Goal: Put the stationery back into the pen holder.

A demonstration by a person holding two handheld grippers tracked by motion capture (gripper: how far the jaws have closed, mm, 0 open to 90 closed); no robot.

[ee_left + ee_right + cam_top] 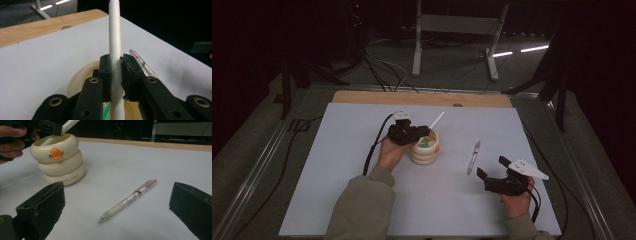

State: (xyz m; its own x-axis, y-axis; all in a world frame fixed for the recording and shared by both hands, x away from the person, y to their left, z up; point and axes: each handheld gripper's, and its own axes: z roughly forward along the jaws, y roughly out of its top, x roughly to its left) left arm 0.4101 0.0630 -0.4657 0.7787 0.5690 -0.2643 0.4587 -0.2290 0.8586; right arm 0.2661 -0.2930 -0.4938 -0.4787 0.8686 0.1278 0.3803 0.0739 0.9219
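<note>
Both hands low: left gripper [421, 133] clamps white pen [436, 120] over cup [424, 148].

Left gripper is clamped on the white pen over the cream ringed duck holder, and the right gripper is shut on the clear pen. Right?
Partly. The right gripper is open, its jaws apart, and the clear pen lies untouched on the table; the right gripper view shows it. The rest holds.

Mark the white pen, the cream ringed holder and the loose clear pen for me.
white pen [114, 37], left gripper view, mid barrel above the fingers.
cream ringed holder [62, 167], right gripper view, middle ring of its outer wall.
clear pen [128, 200], right gripper view, labelled middle of the barrel.
</note>
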